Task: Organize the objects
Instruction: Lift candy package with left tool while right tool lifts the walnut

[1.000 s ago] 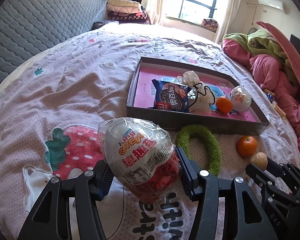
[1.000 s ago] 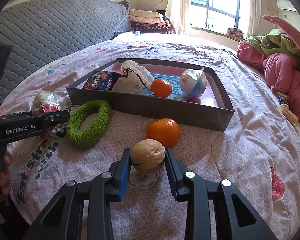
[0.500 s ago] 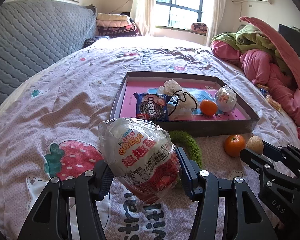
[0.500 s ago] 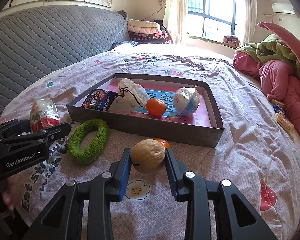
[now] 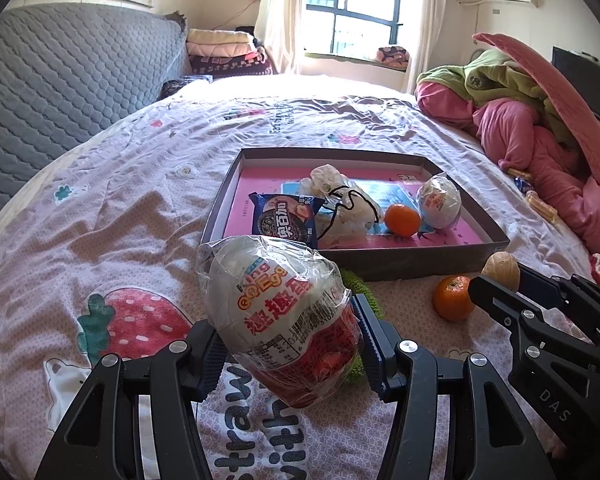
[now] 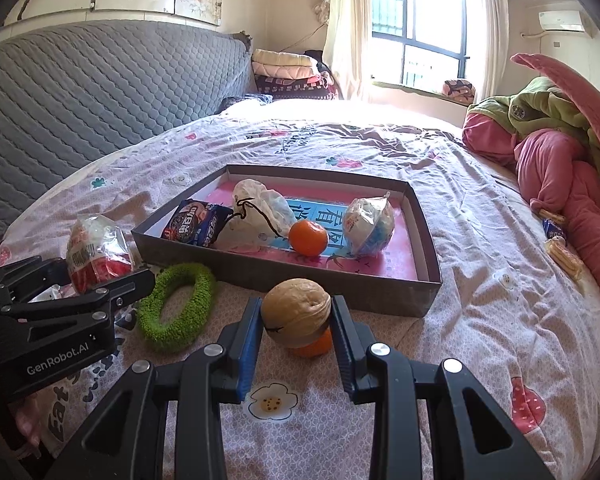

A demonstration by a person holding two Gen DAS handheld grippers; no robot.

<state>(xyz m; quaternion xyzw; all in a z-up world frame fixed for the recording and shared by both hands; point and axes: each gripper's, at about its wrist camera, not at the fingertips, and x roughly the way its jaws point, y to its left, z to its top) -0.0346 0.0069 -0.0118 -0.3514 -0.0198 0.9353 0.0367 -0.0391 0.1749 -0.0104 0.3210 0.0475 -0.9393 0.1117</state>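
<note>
My left gripper (image 5: 286, 344) is shut on a wrapped toy egg (image 5: 284, 320) and holds it above the bedspread, near the tray's left corner. My right gripper (image 6: 296, 330) is shut on a walnut (image 6: 296, 312) and holds it above a loose orange (image 6: 314, 346). The grey tray (image 6: 340, 286) with a pink floor holds a biscuit packet (image 6: 198, 226), a white pouch (image 6: 256, 212), an orange (image 6: 308, 237) and a second wrapped egg (image 6: 370, 224). A green ring (image 6: 176, 306) lies in front of the tray. The left wrist view shows the walnut (image 5: 500, 270) and the loose orange (image 5: 452, 298) at the right.
The bedspread (image 6: 480, 320) has pink and green bedding heaped at the right (image 6: 560, 152). A grey quilted headboard (image 6: 80, 92) runs along the left. Small snack wrappers (image 6: 560, 248) lie by the pink bedding.
Both grippers have risen with their objects still held. The walnut has lifted off the bedspread and now hangs over the loose orange. The tray looks farther away.
</note>
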